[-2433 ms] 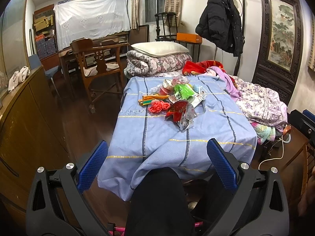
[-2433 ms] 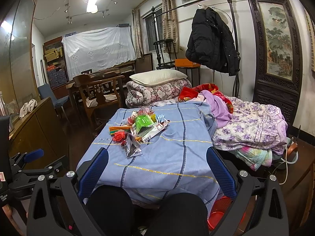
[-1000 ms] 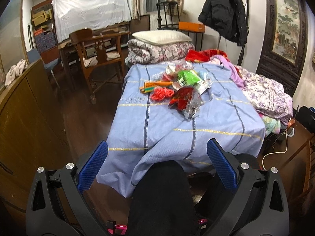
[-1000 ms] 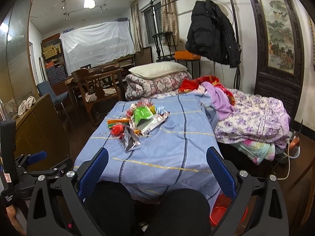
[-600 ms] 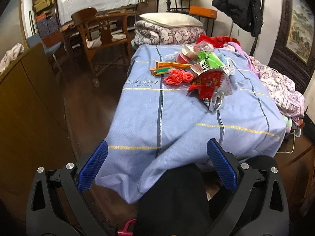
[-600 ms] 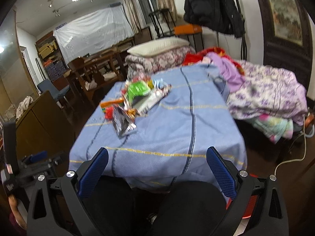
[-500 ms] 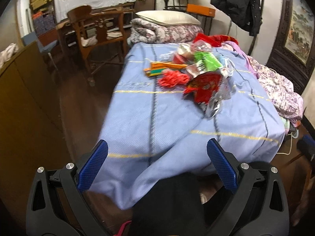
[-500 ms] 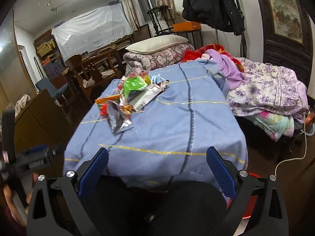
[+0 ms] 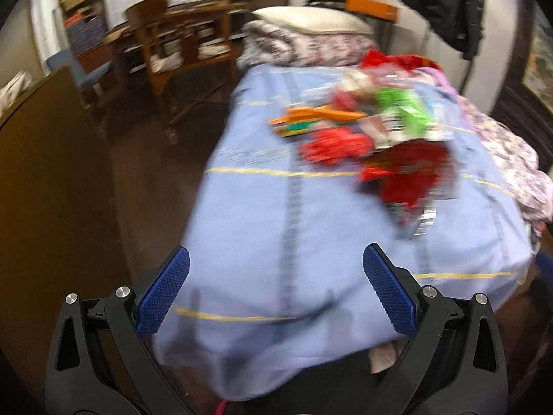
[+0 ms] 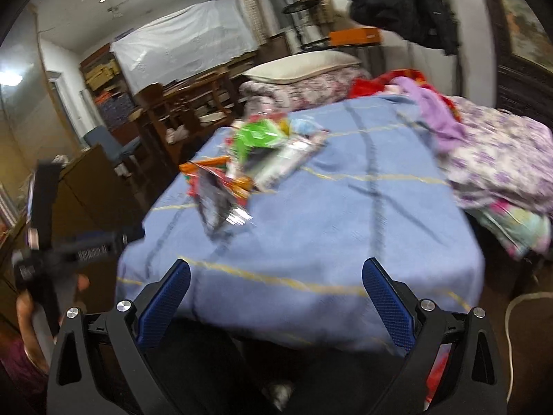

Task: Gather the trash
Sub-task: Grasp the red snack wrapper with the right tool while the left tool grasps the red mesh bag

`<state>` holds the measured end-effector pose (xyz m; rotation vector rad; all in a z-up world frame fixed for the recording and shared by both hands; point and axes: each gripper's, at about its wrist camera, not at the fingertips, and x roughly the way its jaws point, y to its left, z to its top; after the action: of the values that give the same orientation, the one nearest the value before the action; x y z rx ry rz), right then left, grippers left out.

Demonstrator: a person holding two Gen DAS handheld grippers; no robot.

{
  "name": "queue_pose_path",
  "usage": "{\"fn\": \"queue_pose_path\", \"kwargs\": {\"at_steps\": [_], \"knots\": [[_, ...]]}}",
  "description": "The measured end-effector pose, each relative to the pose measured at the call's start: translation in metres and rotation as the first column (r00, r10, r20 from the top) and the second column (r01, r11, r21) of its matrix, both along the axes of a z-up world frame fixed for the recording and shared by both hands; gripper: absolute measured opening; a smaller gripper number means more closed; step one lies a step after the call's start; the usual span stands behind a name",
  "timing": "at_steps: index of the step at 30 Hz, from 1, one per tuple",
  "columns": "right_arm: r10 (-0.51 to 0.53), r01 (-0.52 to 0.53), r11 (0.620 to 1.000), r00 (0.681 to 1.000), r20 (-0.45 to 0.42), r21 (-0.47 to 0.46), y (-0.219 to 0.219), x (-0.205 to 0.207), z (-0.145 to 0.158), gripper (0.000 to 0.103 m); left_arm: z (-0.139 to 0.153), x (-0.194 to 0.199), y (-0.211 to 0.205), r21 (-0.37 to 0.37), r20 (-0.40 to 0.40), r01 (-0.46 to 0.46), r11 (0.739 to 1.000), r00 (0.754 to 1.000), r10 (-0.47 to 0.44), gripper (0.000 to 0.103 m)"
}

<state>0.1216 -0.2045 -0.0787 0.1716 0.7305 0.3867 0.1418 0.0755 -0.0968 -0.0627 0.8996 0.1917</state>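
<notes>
Blue woven cloth with thin yellow and dark stripes (image 9: 276, 214) covers the desk, and the trash lies heaped on its far half: a crumpled red foil wrapper (image 9: 411, 176) nearest the front, a bunched red mesh scrap (image 9: 331, 147) to its left, a flat orange carton (image 9: 314, 117) behind that, and a bright green packet (image 9: 401, 107) at the far right of the pile. Everything in both views is smeared by motion blur, so finer detail of the wrappers cannot be read.

Both tools are empty. The left gripper (image 9: 276, 294) has its jaws spread wide over the near edge of the cloth, well short of the pile. The right gripper (image 10: 276, 297) also has its jaws wide apart, holding nothing; from its view the heap sits far and to the left, a dark silvery foil bag (image 10: 216, 204) being the closest piece. The left tool's handle and the hand on it show at the left edge of that view.

No bin or bag is clearly visible, so where the trash should go cannot be told.

Risks, as I judge them: the wrappers overlap, so a pinch on one may drag or scatter its neighbours toward the left edge of the desk and onto the dark floor. Closing too low could catch the loose cloth and pull the whole heap. Thin foil may slip from the pads.
</notes>
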Motion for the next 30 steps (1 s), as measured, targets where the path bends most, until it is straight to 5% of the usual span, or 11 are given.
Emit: {"fn": "queue_pose_path", "kwargs": {"at_steps": [7,9,10,11,12,17,24,30], "knots": [[0.121,-0.12,0.991,0.993,0.001,-0.055,0.078,0.064,0.001,0.097,-0.013,-0.011,0.061,-0.021,-0.041,-0.117,0.993,0.992,0.116,0.096],[0.118,-0.116,0.986,0.993,0.013,-0.121,0.097,0.079,-0.005,0.087,-0.013,-0.011,0.065,-0.023,-0.04,-0.117,0.993,0.992,0.116,0.096],[0.114,-0.111,0.983,0.993,0.013,-0.145,0.101,0.083,-0.008,0.06,-0.013,-0.01,0.066,-0.028,-0.039,-0.113,0.993,0.993,0.112,0.096],[0.106,-0.104,0.979,0.994,0.002,-0.177,0.106,0.089,-0.014,0.011,-0.012,-0.007,0.066,-0.036,-0.038,-0.103,0.994,0.994,0.102,0.096],[0.111,-0.113,0.977,0.994,-0.021,-0.181,0.107,0.092,-0.018,0.003,-0.011,-0.005,0.064,-0.041,-0.037,-0.094,0.995,0.995,0.093,0.096],[0.123,-0.122,0.992,0.992,0.037,-0.028,0.071,0.055,-0.01,0.003,-0.006,0.031,0.041,-0.059,-0.015,0.013,0.998,1.0,-0.014,0.096],[-0.058,0.061,0.997,0.996,0.064,-0.044,-0.009,0.0,-0.002,0.004,-0.004,0.095,-0.012,-0.01,0.056,0.191,0.982,0.98,-0.19,0.096],[-0.135,0.137,0.99,0.989,0.066,-0.026,-0.046,-0.003,0.005,0.004,-0.015,0.137,-0.034,0.05,0.038,0.246,0.968,0.968,-0.248,0.096]]}}
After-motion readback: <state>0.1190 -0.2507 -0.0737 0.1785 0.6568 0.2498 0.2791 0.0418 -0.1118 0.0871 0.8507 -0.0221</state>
